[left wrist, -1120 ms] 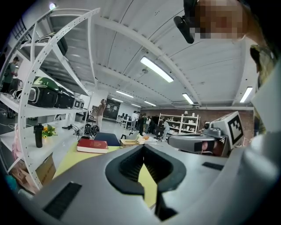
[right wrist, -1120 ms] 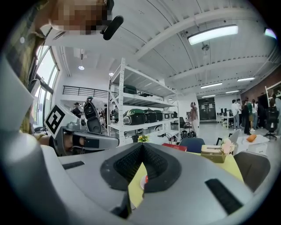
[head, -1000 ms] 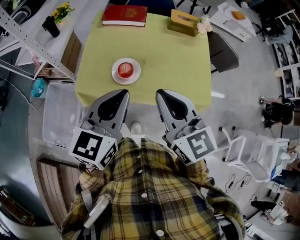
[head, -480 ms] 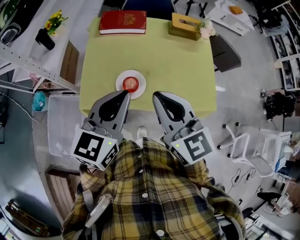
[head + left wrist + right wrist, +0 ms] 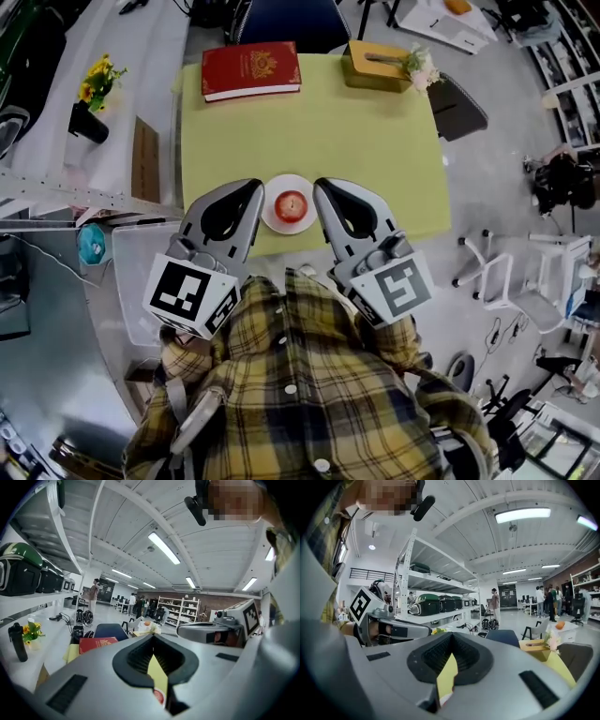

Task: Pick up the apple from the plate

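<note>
A red apple (image 5: 291, 203) sits on a small white plate (image 5: 273, 220) near the front edge of the yellow-green table (image 5: 356, 141). In the head view my left gripper (image 5: 255, 186) is just left of the plate and my right gripper (image 5: 321, 185) just right of it, so the apple lies between their tips. Both are shut with nothing held. In the left gripper view, the left gripper (image 5: 152, 637) shows a sliver of the apple (image 5: 159, 697) through the gap below its tips. The right gripper (image 5: 451, 637) shows mostly table through its gap.
At the table's far edge lie a red book (image 5: 251, 69) and a wooden tissue box (image 5: 380, 66) with flowers (image 5: 419, 67). A dark chair (image 5: 281, 21) stands behind. Left are a shelf with a flower vase (image 5: 89, 108) and a clear bin (image 5: 131, 272); white chairs (image 5: 506, 281) stand right.
Both grippers have moved forward over the table's front edge. The plate, ahead of them before, now lies between their tips. Both stayed shut.
</note>
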A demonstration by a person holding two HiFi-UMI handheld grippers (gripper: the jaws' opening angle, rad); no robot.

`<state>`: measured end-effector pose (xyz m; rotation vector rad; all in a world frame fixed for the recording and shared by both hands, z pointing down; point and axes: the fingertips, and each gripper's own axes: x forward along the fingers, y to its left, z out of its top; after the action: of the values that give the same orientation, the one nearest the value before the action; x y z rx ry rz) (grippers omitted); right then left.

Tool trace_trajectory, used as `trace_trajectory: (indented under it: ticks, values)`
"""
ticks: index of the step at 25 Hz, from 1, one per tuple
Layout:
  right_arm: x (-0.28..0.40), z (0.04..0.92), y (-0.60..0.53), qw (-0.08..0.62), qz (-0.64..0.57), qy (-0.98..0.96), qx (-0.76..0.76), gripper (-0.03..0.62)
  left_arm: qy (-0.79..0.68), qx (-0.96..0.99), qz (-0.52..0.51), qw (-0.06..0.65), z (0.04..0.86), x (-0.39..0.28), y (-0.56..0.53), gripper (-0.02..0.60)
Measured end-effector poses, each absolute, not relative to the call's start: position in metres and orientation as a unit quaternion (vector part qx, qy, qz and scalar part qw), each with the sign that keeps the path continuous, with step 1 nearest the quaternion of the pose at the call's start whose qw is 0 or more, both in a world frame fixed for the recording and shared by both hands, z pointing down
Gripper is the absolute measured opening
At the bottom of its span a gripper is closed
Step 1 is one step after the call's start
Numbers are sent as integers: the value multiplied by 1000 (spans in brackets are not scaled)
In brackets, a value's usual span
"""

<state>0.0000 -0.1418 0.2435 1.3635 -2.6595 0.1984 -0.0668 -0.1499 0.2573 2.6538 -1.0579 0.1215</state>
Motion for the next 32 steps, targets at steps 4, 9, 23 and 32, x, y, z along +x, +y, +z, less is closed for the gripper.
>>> trace_trajectory:
  ticks: [4,9,23,32]
  values:
    - [-7,245,-165,76,71,-872,478,-3,-339,928,52,148,261,-75,-170,7]
    - [-6,260,-174,84,85,-857,502,-3,-311,935,63,160,273,-75,-181,7]
    - [5,280,-171,115,93,-862,486,-3,-331,923,64,185,299,-60,-179,7]
    - [17,305,-170,115,112,-862,481,-2,-346,917,74,182,320,-52,-182,8]
